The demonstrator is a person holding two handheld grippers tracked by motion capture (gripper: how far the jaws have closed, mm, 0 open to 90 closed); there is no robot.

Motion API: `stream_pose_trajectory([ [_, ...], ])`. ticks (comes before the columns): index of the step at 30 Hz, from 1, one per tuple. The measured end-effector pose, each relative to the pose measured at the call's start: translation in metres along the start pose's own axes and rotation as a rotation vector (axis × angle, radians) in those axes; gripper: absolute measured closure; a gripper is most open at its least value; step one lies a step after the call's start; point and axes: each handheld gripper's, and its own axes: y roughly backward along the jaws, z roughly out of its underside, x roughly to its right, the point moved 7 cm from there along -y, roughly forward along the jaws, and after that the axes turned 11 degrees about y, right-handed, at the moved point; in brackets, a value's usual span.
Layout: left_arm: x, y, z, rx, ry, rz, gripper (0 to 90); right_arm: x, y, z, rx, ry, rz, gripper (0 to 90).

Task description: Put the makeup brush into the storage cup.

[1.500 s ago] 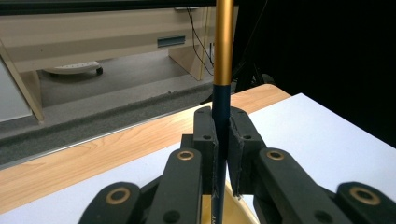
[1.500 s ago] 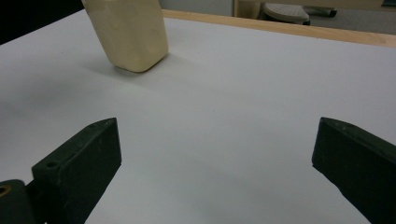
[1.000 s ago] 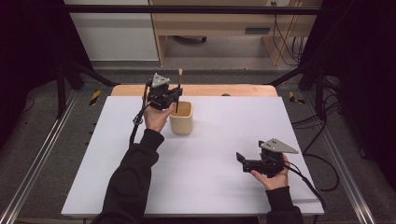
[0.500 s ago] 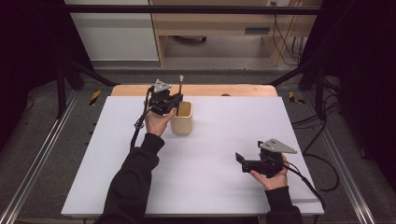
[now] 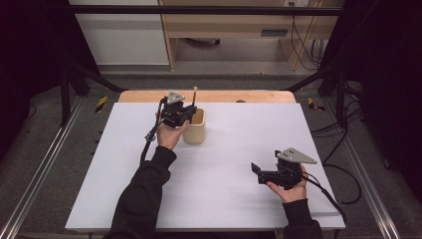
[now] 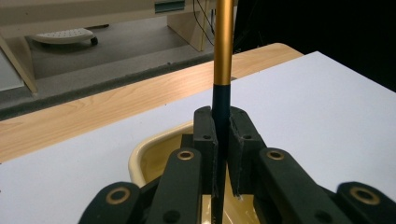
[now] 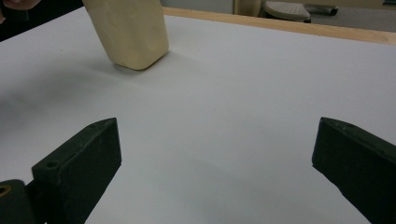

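A slim pen [image 6: 223, 56], gold above and dark below, is held upright by the left tongs [image 6: 222, 135], clenched on its dark part directly above the cream cup [image 5: 194, 127]. The pen's lower end is seen inside the cup. The right tongs [image 7: 215, 163] are held released, well apart from the cup, over the white surface [image 5: 234, 149].

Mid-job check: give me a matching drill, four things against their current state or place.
1. left claw
2. right claw
3. gold-and-black stick
4. cream cup

a. jaws wide apart over bare white table
b. stands on the table below the clamped stick
c. upright, pinched at its black section
d. shut on a thin rod

Pairs: 1-d, 2-a, 3-c, 4-b
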Motion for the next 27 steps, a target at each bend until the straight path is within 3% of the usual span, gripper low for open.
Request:
stream_pose_trajectory([
  [12,-0.004,-0.001,0.009,-0.023,0.003,0.005,81.6,0.000,0.000,0.000,0.001,-0.001,0.000,1.5],
  [15,-0.006,0.003,0.009,-0.021,0.011,0.004,77.0,0.000,0.000,-0.001,0.003,-0.005,0.001,1.5],
  [27,-0.004,0.041,0.005,0.006,0.015,0.037,65.6,0.006,0.006,-0.004,0.019,-0.014,0.016,1.3],
])
